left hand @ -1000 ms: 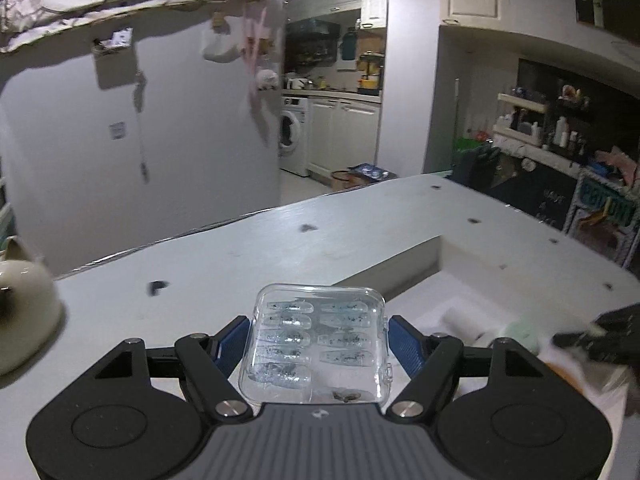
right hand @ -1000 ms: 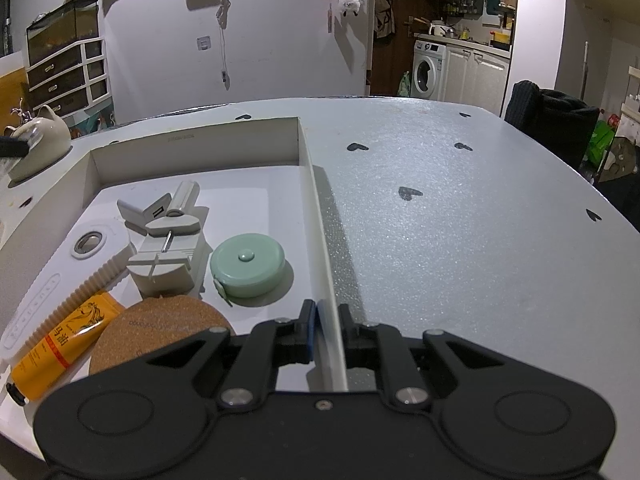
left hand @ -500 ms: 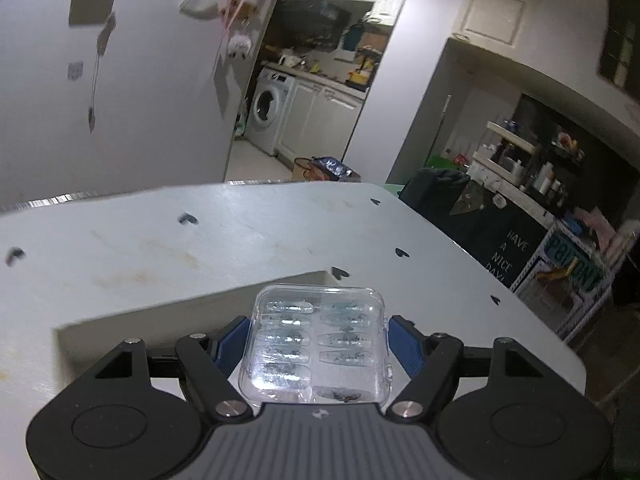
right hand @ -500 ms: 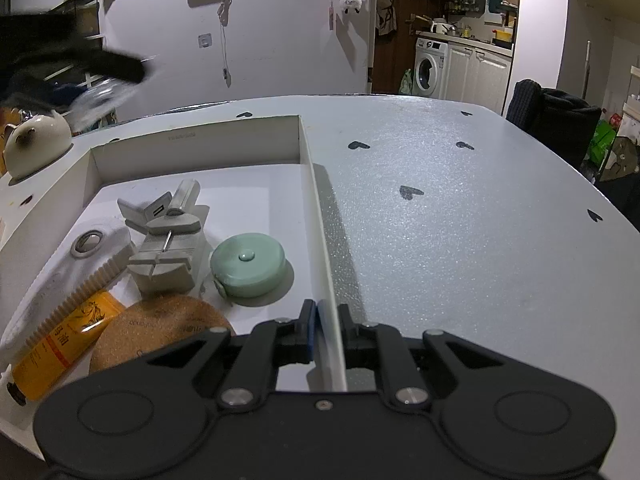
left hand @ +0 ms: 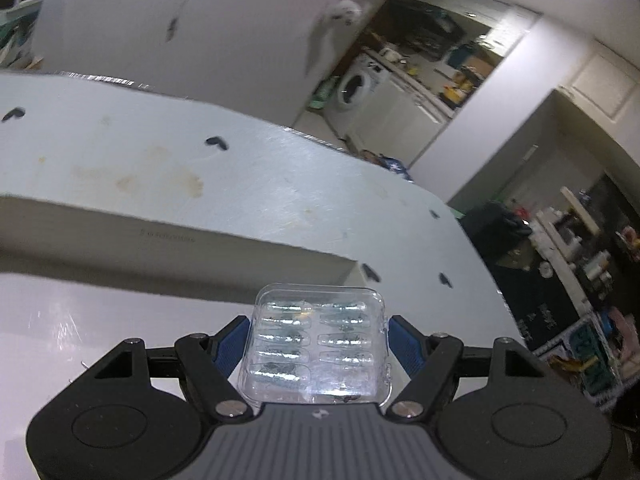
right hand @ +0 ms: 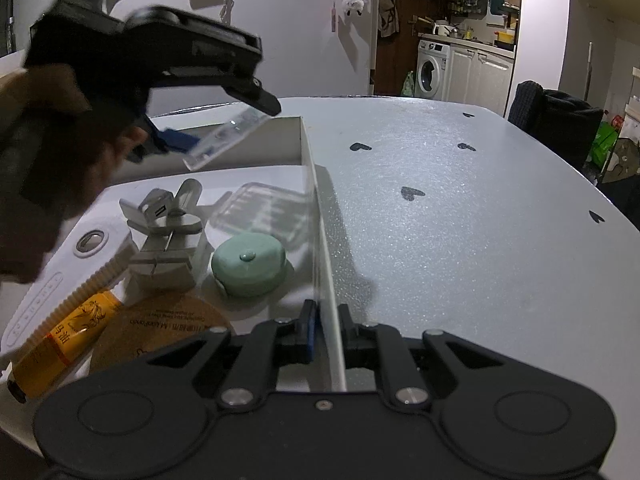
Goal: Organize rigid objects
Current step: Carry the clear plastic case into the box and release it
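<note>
My left gripper [left hand: 318, 344] carries a clear case of press-on nails [left hand: 318, 350] over the white box [right hand: 298, 142]

Its blue pads press the case's two sides, and the case hangs tilted above the box's far corner, touching nothing below. My right gripper [right hand: 326, 330] is nearly closed, pinching the box's right wall between its fingers. Inside the box lie a green tape measure [right hand: 249, 264], a grey clamp tool [right hand: 166, 240], a cork coaster [right hand: 160, 332] and an orange tube [right hand: 60, 350], on the pale surface [right hand: 460, 240]
</note>
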